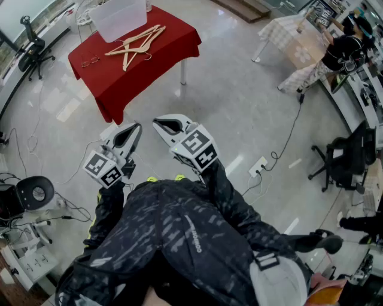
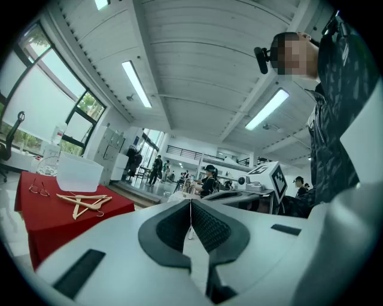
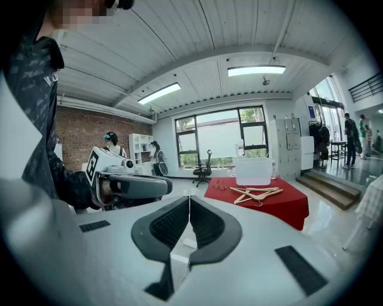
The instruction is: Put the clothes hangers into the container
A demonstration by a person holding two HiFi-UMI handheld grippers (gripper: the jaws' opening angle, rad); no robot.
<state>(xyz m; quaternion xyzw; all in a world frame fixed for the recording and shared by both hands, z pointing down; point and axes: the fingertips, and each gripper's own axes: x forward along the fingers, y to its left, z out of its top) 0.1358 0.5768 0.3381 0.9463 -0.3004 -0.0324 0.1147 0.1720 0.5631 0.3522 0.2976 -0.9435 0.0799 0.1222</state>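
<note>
Both the left gripper (image 1: 128,137) and right gripper (image 1: 166,127) are closed and empty. Wooden hangers (image 1: 134,43) lie beside the clear container (image 1: 119,18) on the red worktop (image 1: 164,45)

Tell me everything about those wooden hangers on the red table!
The hangers look like pale wood, shaped like triangles, with thin metal hooks. They lie flat in a small overlapping pile, so it is hard to count them. They rest on the red tablecloth, close beside the clear plastic container, not inside it. A pair of glasses lies apart from them on the same cloth. Nothing is holding them.
</note>
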